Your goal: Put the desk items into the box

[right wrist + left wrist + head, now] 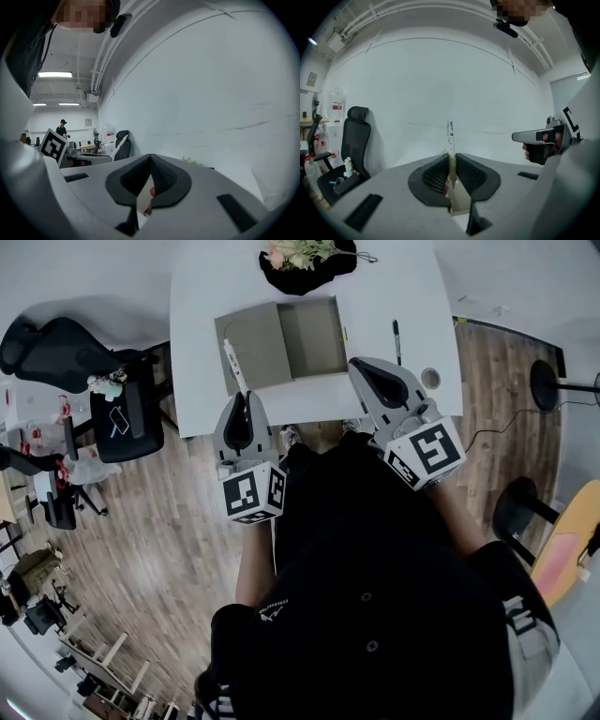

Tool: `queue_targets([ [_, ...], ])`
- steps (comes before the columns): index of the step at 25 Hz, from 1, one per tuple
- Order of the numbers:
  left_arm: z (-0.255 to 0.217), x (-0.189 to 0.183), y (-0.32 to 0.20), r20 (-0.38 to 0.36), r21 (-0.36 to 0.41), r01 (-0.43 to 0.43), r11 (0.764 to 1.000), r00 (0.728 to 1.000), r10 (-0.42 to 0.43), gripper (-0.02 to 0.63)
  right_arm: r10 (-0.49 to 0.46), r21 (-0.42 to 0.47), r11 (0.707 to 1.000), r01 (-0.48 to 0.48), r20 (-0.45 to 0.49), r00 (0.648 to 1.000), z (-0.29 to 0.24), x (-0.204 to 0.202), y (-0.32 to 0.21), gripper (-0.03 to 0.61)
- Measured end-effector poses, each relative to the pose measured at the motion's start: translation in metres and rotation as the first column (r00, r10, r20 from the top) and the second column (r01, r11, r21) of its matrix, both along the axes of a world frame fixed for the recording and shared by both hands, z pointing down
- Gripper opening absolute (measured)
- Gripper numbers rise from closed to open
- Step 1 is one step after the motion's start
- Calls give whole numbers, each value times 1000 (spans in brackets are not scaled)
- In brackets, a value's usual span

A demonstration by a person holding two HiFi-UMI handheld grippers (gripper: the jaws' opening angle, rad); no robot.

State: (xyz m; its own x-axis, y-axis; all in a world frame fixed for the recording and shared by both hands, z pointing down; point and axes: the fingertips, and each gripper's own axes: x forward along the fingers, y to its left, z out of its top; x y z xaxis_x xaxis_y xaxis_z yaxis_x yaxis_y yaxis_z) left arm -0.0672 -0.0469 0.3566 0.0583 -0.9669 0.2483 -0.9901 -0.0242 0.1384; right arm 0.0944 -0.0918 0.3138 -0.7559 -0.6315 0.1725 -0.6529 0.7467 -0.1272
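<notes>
An open cardboard box (314, 334) is seen on a white desk (398, 282), its lid flap laid out flat to the left; only bare cardboard floor is shown inside. A white pen (231, 360) is clamped between the closed jaws of the left gripper (239, 397) and is held over the flap, short of the box cavity. In the left gripper view the pen (450, 131) stands upright out of the pinched pads of that gripper (451, 157), its lower end lost between them. The right gripper (359, 365) is held at the box's near right corner, and that corner is covered by it. Its jaws are seen pressed together at the tips in the right gripper view (150, 157), with nothing gripped (a reddish patch behind the pads cannot be identified). A black pen (397, 337) lies on the desk to the right of the box, well apart from both grippers. A flower arrangement (300, 254) at the desk's far edge is cut off by the frame. An office chair (122, 399) stands left of the desk.
</notes>
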Motion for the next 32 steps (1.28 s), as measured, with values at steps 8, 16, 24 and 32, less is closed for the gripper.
queue_targets([
  [8, 7, 20, -21, -6, -15, -113, 993, 994, 113, 57, 110, -15, 994, -110, -10, 994, 4, 23, -3, -2],
  [16, 24, 36, -35, -19, -53, -222, 974, 975, 221, 57, 204, -31, 978, -205, -22, 979, 11, 35, 1, -2],
  [24, 53, 55, -51, -50, -118, -328, 937, 945, 325, 57, 299, -55, 952, -301, -45, 953, 22, 49, 5, -2],
  [32, 95, 75, -78, -57, -216, -367, 905, 930, 363, 57, 378, -76, 921, -383, -65, 923, 33, 71, 1, -2],
])
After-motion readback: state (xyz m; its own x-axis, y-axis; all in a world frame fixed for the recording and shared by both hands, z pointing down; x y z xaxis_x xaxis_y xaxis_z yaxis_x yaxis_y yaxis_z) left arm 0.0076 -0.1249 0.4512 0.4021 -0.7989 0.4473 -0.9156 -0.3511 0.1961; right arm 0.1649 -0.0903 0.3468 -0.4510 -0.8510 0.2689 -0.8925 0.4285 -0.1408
